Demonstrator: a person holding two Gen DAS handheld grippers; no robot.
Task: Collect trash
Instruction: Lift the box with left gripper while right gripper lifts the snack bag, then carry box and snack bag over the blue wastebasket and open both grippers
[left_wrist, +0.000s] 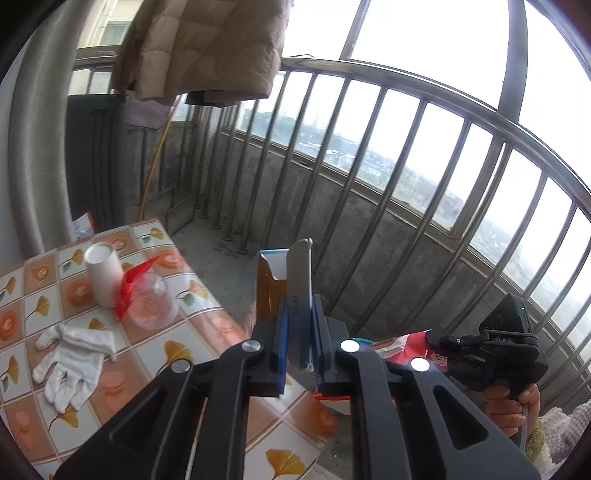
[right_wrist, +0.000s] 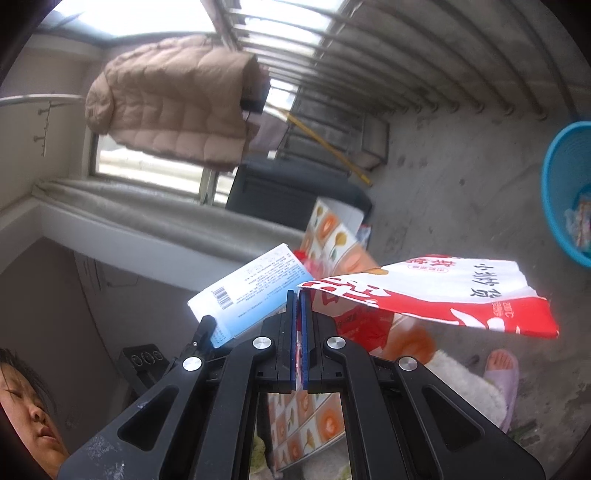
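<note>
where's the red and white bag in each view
Left wrist view: only a bit of the red and white bag shows low, right of centre, behind the left gripper.
Right wrist view: centre right, held in the right gripper.
Shared landmark: the beige quilted jacket hanging up.

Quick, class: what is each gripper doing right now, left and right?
Left gripper: closed on a small cardboard box.
Right gripper: closed on the edge of a red and white snack bag.
</note>
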